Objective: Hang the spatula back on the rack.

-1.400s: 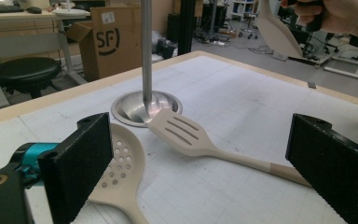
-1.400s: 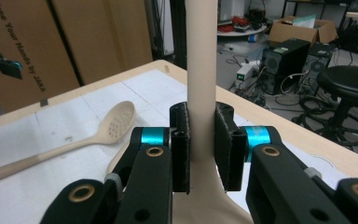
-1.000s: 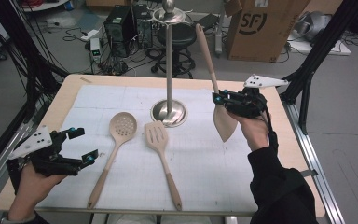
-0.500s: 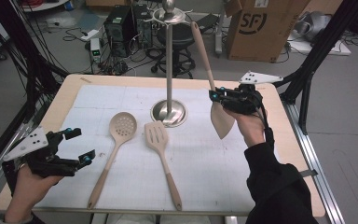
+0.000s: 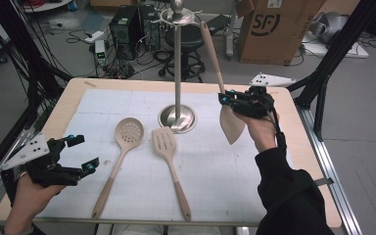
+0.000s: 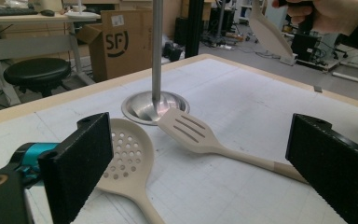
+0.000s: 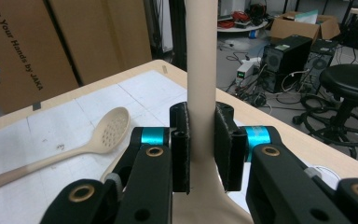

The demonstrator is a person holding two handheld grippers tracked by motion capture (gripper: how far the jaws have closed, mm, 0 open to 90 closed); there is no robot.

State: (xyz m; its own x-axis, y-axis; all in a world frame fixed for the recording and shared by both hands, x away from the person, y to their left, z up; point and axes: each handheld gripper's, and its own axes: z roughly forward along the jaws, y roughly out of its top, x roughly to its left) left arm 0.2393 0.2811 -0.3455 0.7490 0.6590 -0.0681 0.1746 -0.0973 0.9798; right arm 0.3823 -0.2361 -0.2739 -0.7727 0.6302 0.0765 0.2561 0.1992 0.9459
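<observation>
My right gripper [image 5: 228, 100] [image 7: 201, 144] is shut on the neck of a solid beige spatula [image 5: 214, 54] [image 7: 200, 60]. It holds the spatula upright over the right side of the table. The blade [image 5: 231, 125] hangs down and the handle tip leans toward the hooks on top of the metal stand [image 5: 177, 63]. A beige slotted spoon [image 5: 129, 132] [image 6: 126, 158] [image 7: 112, 130] and a slotted turner [image 5: 165, 143] [image 6: 191, 133] lie flat in front of the stand's base [image 6: 154, 105]. My left gripper [image 5: 84, 152] [image 6: 205, 172] stands open near the table's front left, holding nothing.
A white gridded mat [image 5: 210, 171] covers the wooden table [image 5: 298, 147]. Beyond the far edge are a cardboard box [image 5: 269, 29], a black stool [image 5: 191, 39], computer cases and cables on the floor. Black frame posts stand at both sides.
The right gripper has carried the spatula slightly, with the handle tip edging a little closer to the stand's top. The left gripper has stayed where it was.
</observation>
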